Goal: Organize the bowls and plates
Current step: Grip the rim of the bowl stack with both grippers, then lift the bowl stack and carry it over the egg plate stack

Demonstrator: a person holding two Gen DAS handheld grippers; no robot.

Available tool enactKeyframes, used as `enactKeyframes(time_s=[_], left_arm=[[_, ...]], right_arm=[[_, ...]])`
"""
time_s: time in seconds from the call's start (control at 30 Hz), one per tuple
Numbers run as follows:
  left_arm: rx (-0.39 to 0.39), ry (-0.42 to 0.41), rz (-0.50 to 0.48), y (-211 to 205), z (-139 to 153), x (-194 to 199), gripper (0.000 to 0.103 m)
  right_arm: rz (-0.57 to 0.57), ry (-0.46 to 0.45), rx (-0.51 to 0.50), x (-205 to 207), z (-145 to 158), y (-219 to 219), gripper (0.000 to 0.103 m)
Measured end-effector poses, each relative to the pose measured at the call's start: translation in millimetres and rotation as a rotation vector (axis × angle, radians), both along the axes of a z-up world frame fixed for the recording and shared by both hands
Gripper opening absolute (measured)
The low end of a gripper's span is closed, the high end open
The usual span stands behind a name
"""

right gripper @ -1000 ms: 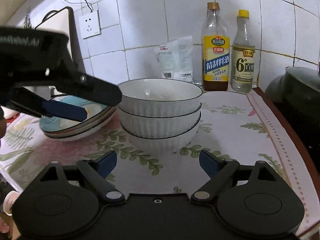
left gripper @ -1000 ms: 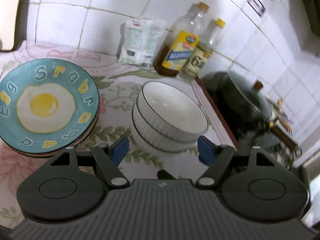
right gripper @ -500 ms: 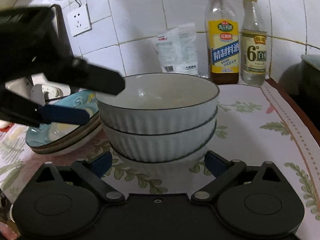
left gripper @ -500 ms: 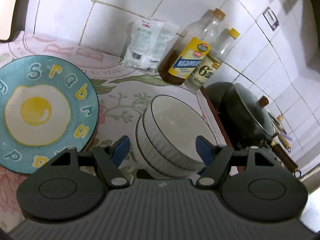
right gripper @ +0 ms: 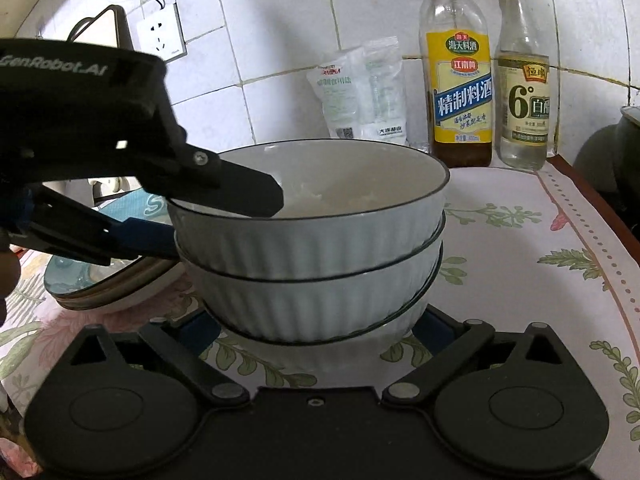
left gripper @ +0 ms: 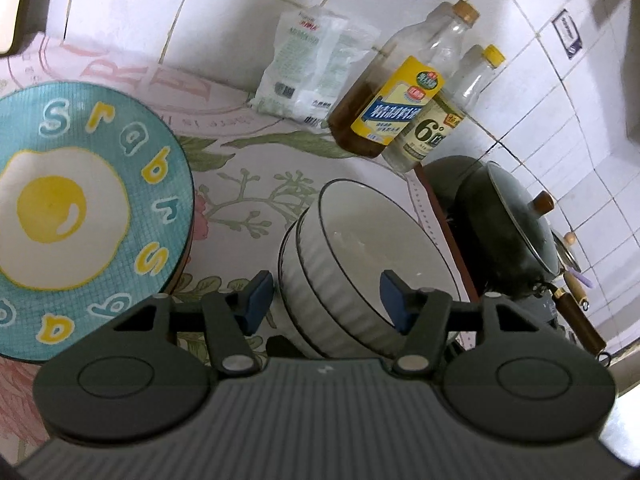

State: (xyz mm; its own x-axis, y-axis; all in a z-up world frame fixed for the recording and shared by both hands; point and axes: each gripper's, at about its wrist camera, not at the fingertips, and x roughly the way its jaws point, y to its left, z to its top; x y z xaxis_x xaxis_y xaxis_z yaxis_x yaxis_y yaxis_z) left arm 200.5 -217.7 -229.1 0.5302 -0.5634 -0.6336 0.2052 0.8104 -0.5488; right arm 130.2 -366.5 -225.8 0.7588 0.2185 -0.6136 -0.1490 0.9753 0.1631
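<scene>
A stack of white ribbed bowls (right gripper: 312,256) stands on the floral cloth; it also shows in the left wrist view (left gripper: 360,264). My left gripper (left gripper: 326,300) is open and straddles the near-left rim of the top bowl, one finger inside it and one outside. In the right wrist view this left gripper (right gripper: 224,216) reaches in from the left. My right gripper (right gripper: 316,330) is open, its fingers either side of the stack's base. A stack of plates topped by a blue fried-egg plate (left gripper: 76,216) sits left of the bowls.
Two bottles (right gripper: 460,80) (right gripper: 522,80) and a white bag (right gripper: 364,92) stand against the tiled wall behind the bowls. A dark lidded wok (left gripper: 508,220) sits on the stove right of the cloth. A wall socket (right gripper: 160,36) is at back left.
Both grippers have moved in on the bowl stack. The left gripper's fingers now straddle the top bowl's rim, and the right gripper's fingers flank the stack's base.
</scene>
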Motion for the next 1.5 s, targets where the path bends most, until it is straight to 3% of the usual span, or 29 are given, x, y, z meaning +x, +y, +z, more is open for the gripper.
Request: enactKeyframes(time_s=[0.23, 0.5, 0.7, 1.0, 1.5], left_arm=[[-0.026, 0.075, 0.02, 2, -6, 7, 0.058], [0.046, 0.103, 0.023, -15, -12, 7, 0.058], [0.084, 0.095, 0.028, -18, -10, 2, 0.052], [0.12, 0.085, 0.002, -19, -5, -11, 0.052], [0.122, 0.059, -0.018, 7, 43, -51, 0.052]], right_arm=[[0.023, 0.032, -0.034, 7, 2, 2, 0.103], [0.033, 0.05, -0.027, 11, 3, 0, 0.103], [0.037, 0.02, -0.046, 7, 2, 3, 0.103], [0.05, 0.012, -0.047, -1, 5, 1, 0.103], [0.071, -0.02, -0.065, -33, 51, 23, 0.103]])
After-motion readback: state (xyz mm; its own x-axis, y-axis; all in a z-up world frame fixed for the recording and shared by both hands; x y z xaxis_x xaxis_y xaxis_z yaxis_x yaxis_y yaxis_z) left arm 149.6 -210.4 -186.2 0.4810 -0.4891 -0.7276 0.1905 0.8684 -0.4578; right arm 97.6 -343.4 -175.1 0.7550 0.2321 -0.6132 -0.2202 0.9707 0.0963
